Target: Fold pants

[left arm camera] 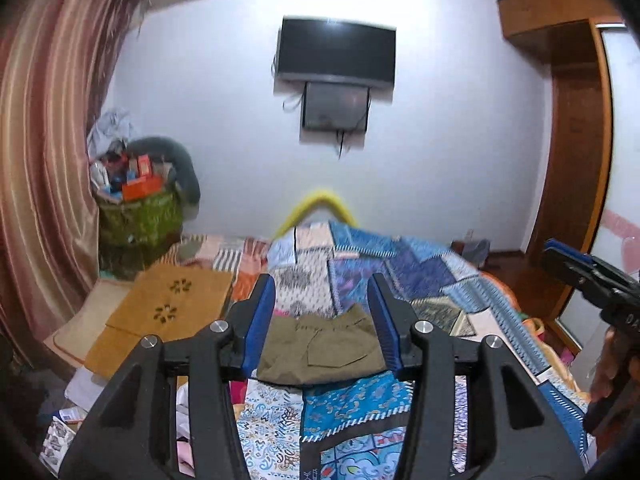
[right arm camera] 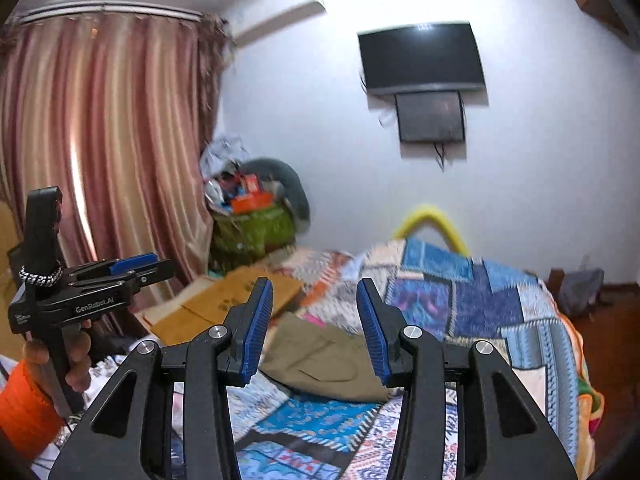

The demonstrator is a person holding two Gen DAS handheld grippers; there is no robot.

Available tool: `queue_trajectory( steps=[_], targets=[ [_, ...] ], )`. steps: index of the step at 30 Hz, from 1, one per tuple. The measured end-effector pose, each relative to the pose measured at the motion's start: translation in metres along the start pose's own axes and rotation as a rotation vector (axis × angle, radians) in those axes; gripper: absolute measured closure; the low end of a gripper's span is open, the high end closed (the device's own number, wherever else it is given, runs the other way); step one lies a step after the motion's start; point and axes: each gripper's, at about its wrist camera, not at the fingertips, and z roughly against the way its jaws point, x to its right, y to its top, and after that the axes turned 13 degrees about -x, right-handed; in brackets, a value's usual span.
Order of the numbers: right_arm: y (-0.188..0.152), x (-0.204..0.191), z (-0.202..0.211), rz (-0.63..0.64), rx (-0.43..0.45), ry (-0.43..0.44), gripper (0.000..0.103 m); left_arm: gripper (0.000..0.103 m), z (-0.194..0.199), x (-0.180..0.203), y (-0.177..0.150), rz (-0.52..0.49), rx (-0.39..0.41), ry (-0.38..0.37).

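Both my grippers, left (left arm camera: 322, 320) and right (right arm camera: 315, 326), hang released, empty; the pants (left arm camera: 320, 350) lie folded on the quilt (left arm camera: 420, 272) ahead, below; folding looks finished; next, withdraw or tidy.

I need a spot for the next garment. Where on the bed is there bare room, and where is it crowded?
Free: the patchwork quilt right of and beyond the folded olive pants, and the near strip before them. Crowded: the left edge, with the brown cardboard and loose items; the heaped green basket stands behind.
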Motion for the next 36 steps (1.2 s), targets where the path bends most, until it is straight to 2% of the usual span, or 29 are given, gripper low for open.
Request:
queue_trajectory(
  steps=[3,7,9,11,15,16,17,19,21,22,23,26,29,36],
  targets=[
    [-0.003,-0.016,0.022,0.011,0.045,0.017,0.063,0.055,0.033,0.009,-0.011,-0.018,0.059,0.017],
    [-0.012,-0.039,0.044,0.035,0.103,-0.005,0.063,0.051,0.066,0.018,-0.027,-0.024,0.106,0.014],
    [-0.019,-0.047,0.051,0.037,0.123,-0.010,0.063,0.045,0.077,0.021,-0.035,-0.026,0.122,0.005],
    [-0.025,-0.055,0.055,0.043,0.128,-0.015,0.063,0.032,0.085,0.023,-0.042,-0.027,0.138,0.006],
    [-0.035,-0.062,0.063,0.032,0.147,-0.038,0.063,0.015,0.101,0.029,-0.056,-0.036,0.170,0.020],
    [-0.036,-0.062,0.064,0.024,0.146,-0.040,0.057,0.011,0.103,0.030,-0.058,-0.039,0.175,0.024],
    [-0.038,-0.062,0.064,0.019,0.141,-0.044,0.046,0.007,0.105,0.031,-0.060,-0.040,0.180,0.029],
    [-0.041,-0.060,0.065,0.006,0.144,-0.063,0.036,0.001,0.112,0.034,-0.065,-0.038,0.187,0.033],
    [-0.041,-0.058,0.064,0.007,0.139,-0.081,0.036,0.000,0.115,0.036,-0.068,-0.045,0.195,0.040],
    [-0.042,-0.059,0.065,0.006,0.133,-0.090,0.031,0.000,0.115,0.038,-0.069,-0.053,0.195,0.045],
    [-0.043,-0.059,0.065,0.006,0.131,-0.095,0.022,0.000,0.116,0.039,-0.070,-0.056,0.196,0.046],
    [-0.045,-0.060,0.069,0.003,0.144,-0.121,0.010,0.000,0.115,0.041,-0.073,-0.055,0.197,0.039],
    [-0.048,-0.062,0.074,0.003,0.144,-0.135,0.003,0.000,0.116,0.041,-0.076,-0.052,0.192,0.034],
    [-0.052,-0.060,0.079,-0.011,0.142,-0.154,0.001,0.000,0.116,0.042,-0.077,-0.056,0.197,0.045]
  ],
)
